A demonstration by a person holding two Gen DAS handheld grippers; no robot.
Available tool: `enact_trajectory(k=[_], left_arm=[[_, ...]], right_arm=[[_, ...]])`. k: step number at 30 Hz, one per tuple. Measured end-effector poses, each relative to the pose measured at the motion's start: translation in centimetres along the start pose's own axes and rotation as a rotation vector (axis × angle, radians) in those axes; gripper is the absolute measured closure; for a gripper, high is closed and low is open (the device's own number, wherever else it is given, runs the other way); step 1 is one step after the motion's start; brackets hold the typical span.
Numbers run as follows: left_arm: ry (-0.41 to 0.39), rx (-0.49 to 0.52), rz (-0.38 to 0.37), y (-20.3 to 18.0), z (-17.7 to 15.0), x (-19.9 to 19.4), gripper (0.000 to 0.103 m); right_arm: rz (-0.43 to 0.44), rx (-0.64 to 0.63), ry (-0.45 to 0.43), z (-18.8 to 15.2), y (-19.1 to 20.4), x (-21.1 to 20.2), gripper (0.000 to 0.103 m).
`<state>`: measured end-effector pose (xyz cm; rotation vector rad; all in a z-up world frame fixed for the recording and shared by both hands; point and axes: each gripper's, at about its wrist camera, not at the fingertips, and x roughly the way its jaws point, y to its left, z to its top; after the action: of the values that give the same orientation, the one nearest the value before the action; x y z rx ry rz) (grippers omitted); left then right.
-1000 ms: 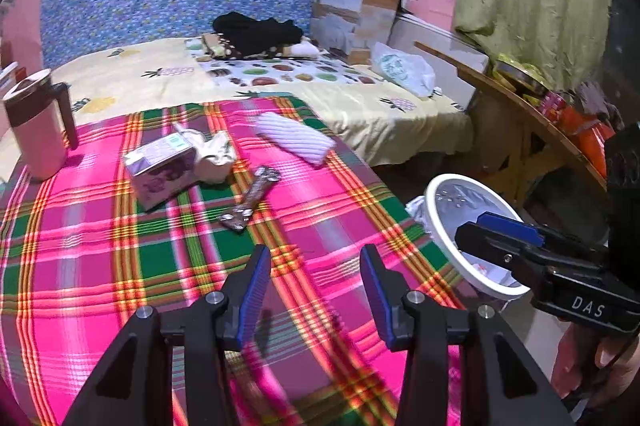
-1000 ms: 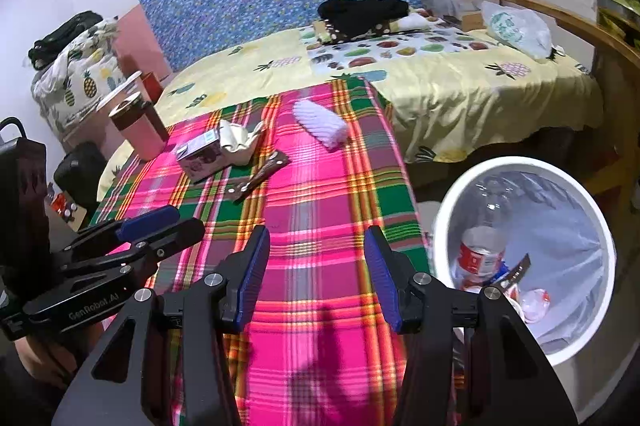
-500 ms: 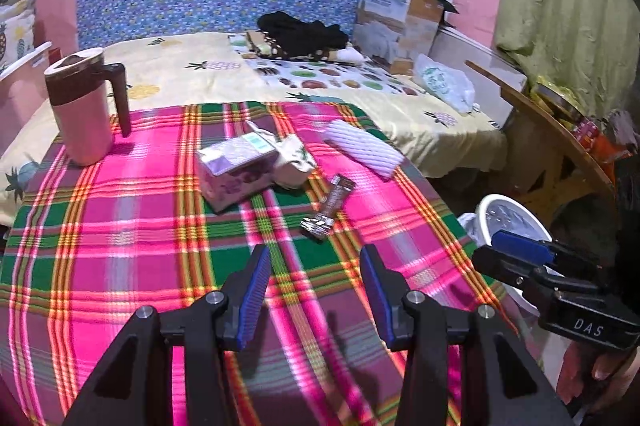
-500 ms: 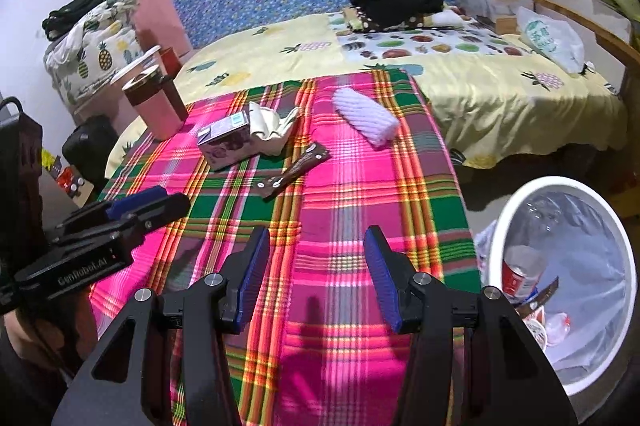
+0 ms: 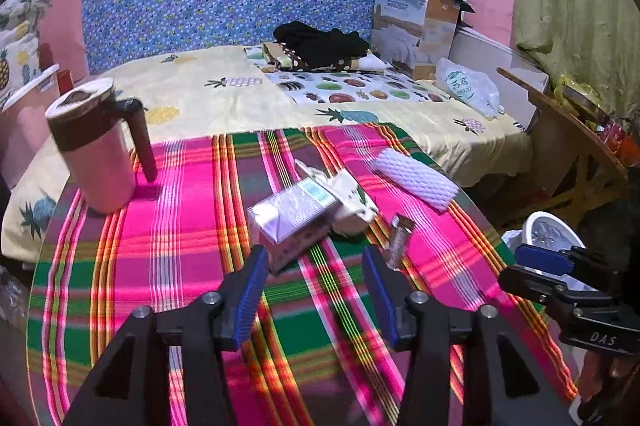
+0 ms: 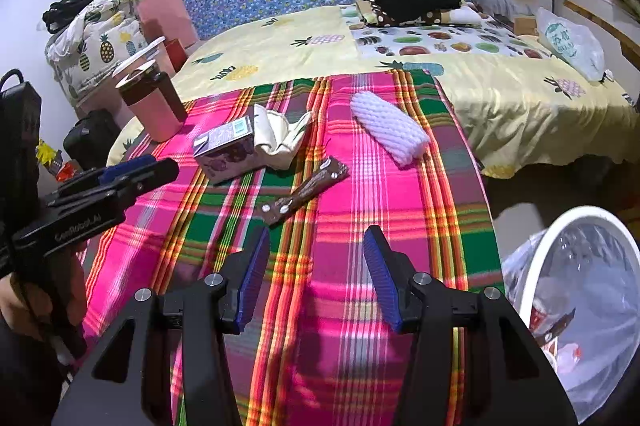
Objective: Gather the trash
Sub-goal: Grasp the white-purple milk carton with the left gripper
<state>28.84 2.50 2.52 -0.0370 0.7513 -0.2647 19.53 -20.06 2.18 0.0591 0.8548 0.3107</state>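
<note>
Pink jug (image 5: 94,150): we see it upright at the bench's far left corner, set apart from the litter, likely not trash.
Left gripper (image 5: 310,290): its fingers have just been widening to a middling gap with nothing between them, aimed at the purple carton (image 5: 292,216) just beyond, which we judge the next pick.
Trash on the bench (image 5: 180,226): carton touching a crumpled cream wrapper (image 5: 352,198); brown snack wrapper (image 6: 306,190) just right of them; white foam sleeve (image 6: 390,128) further right, toward the far edge.
Right gripper (image 6: 316,278): fingers at a middling gap, empty, hovering over the plaid cloth near the snack wrapper.
Bin (image 6: 532,266): on the floor at the right, within reach of the bench.
Hard to make out: the bin's contents behind its clear liner; its rim is cut off by the frame, and the carton's print is unreadable.
</note>
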Motion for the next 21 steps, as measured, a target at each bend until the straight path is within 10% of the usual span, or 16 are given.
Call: enact_trajectory(k=[21], left_arm=[[0.052, 0.185, 0.015, 1.6, 2.7, 7.5, 0.038]], right_arm=[[0.004, 0.034, 0.031, 1.9, -1.2, 3.1, 0.053]])
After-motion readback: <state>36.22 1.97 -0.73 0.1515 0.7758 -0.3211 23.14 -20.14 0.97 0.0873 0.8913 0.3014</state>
